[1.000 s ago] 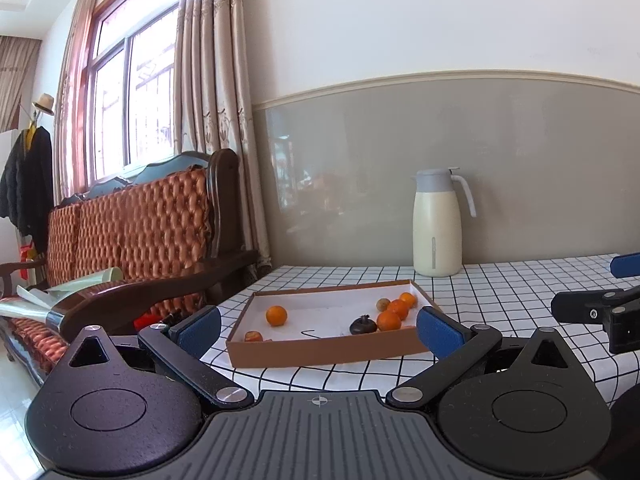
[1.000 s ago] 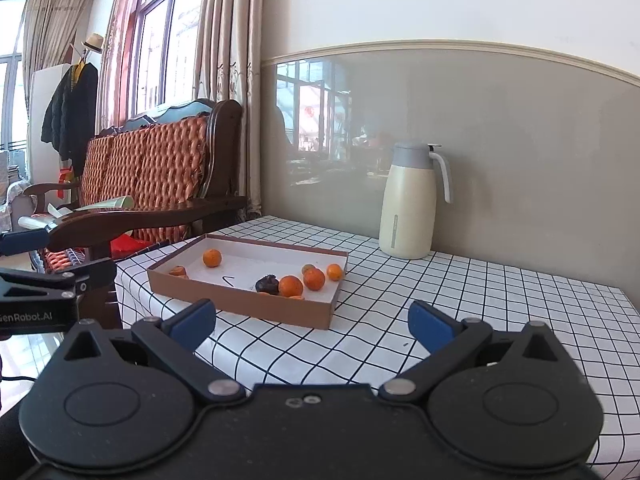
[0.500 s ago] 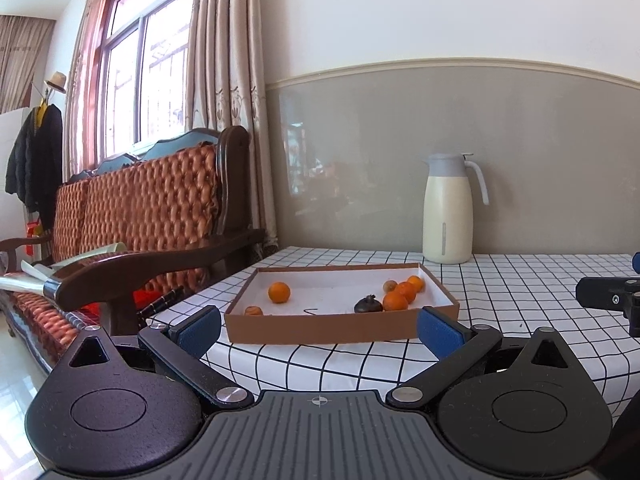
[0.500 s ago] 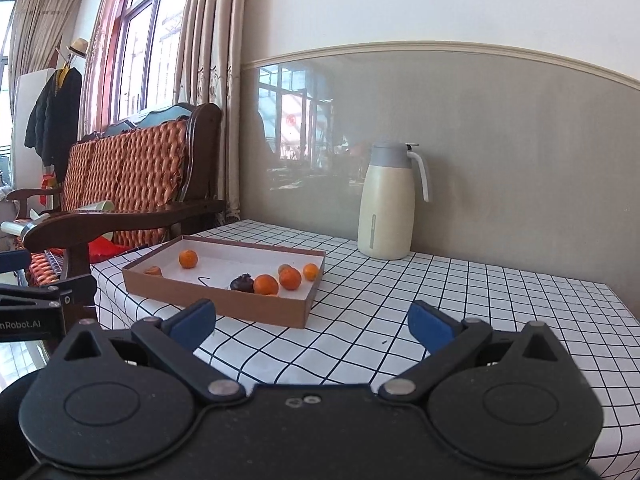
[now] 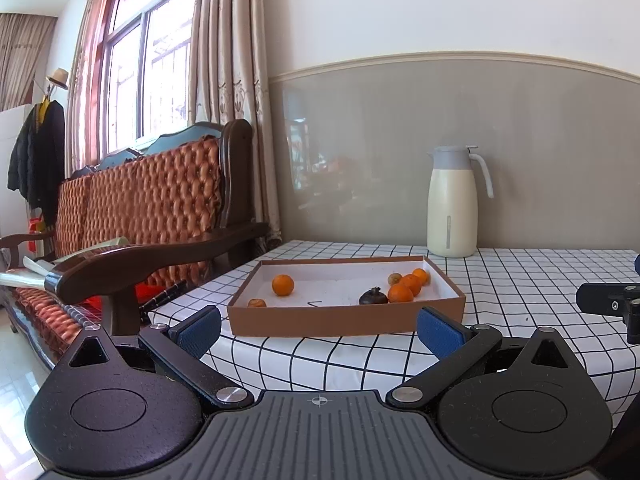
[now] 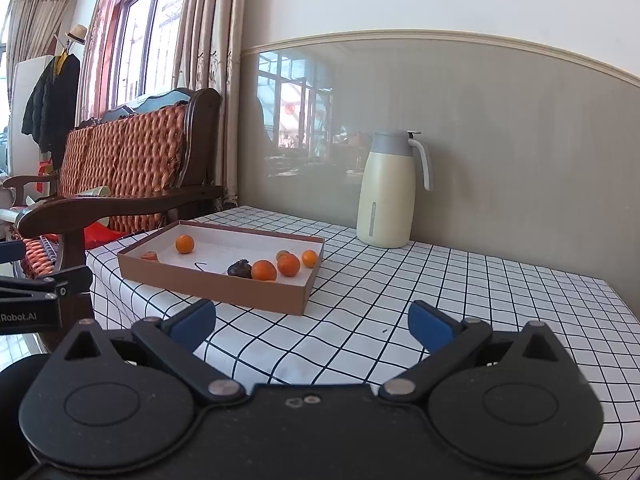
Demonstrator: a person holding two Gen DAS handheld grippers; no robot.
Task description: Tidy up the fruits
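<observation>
1. Room: cream wall over glossy grey panelling; curtained window; dark wooden sofa (image 5: 160,216) with woven orange cushions.
2. Desk (image 6: 460,300): covered in white cloth with black grid.
3. Jug (image 5: 453,204): smooth cream cylinder with grey lid, standing by the wall.
4. Tray (image 5: 344,318): shallow brown cardboard rectangle with white floor, near the desk's left edge.
5. Left tongs (image 5: 319,326) and right tongs (image 6: 311,322): blue pads wide apart, holding nothing.
6. Fruits: round oranges (image 5: 401,293) and one dark fruit (image 5: 373,297) lie inside the tray.
</observation>
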